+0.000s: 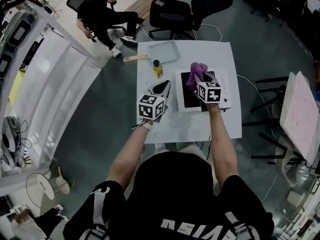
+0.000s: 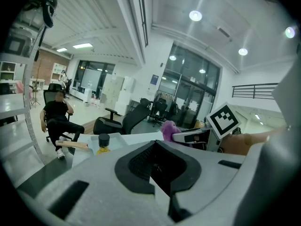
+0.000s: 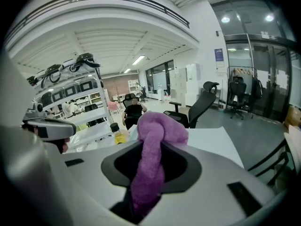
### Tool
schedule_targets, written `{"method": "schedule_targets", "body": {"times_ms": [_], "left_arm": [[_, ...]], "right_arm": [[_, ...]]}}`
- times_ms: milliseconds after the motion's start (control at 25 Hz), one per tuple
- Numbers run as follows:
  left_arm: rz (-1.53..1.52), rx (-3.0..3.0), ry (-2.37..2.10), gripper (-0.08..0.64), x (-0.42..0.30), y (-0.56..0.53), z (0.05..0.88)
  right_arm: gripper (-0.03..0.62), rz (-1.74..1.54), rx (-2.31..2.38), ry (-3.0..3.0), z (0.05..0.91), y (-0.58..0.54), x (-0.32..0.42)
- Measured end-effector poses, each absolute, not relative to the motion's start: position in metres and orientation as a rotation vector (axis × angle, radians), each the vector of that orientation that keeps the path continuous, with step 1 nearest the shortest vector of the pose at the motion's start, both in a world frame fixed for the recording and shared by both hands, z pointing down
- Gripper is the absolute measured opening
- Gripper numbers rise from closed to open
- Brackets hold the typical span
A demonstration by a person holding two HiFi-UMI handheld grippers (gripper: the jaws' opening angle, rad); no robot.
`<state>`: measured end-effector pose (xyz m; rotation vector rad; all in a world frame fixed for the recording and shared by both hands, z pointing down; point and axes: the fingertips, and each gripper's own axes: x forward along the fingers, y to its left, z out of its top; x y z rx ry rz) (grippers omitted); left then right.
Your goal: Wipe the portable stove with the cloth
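Both forearms reach forward; left gripper (image 1: 164,85) closed and empty, right gripper (image 1: 199,79) clamping the cloth (image 1: 195,70).

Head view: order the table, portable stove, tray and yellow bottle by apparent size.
table
portable stove
tray
yellow bottle
The tray lies farther away, so it may look smaller than it is.

A yellow bottle (image 1: 157,70) stands beside a grey tray (image 1: 163,52).
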<state>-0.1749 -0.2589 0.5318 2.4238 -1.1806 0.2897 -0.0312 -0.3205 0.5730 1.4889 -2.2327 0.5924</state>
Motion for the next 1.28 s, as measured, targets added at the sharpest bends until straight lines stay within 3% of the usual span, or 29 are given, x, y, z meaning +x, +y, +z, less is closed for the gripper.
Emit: {"method": "schedule_targets", "body": {"times_ms": [720,1280], "left_arm": [[0.285,2.225,-1.383,0.009,-0.177,-0.354,0.575],[0.291,2.101,-1.441,0.009,-0.185,-0.368,0.620]], "right_arm": [[0.107,0.497,1.065,-2.349,0.631,-0.467,-0.099],[0.107,0.398,0.766,-2.344,0.693,-0.474,-0.150]]}}
